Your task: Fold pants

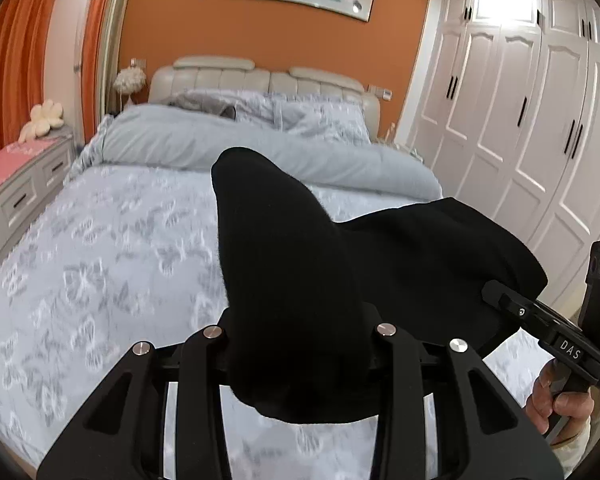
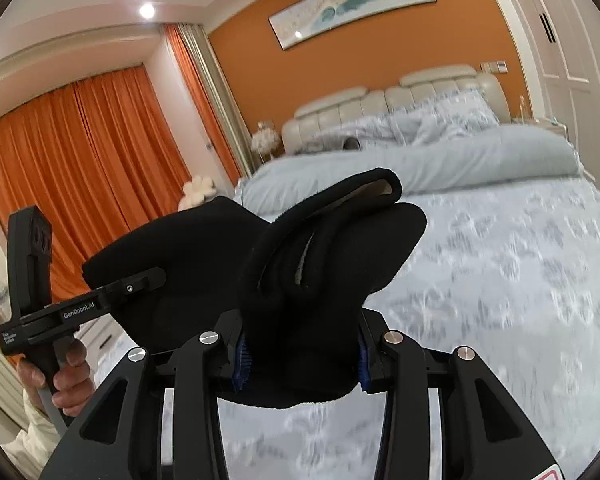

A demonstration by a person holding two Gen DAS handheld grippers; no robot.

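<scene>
The black pants (image 1: 292, 264) hang in the air above the bed, held between both grippers. My left gripper (image 1: 300, 364) is shut on one bunched end of them; the cloth hides its fingertips. My right gripper (image 2: 300, 360) is shut on the other end of the pants (image 2: 324, 264), where folded layers and a pale lining show. In the left wrist view the right gripper (image 1: 496, 294) pinches the cloth at the right. In the right wrist view the left gripper (image 2: 156, 276) pinches it at the left.
A bed with a pale blue patterned sheet (image 1: 100, 248) lies below, a folded duvet (image 1: 240, 148) and pillows at its head. White wardrobes (image 1: 540, 120) stand on the right, a grey drawer unit (image 1: 24, 192) and orange curtains (image 2: 80, 160) on the left.
</scene>
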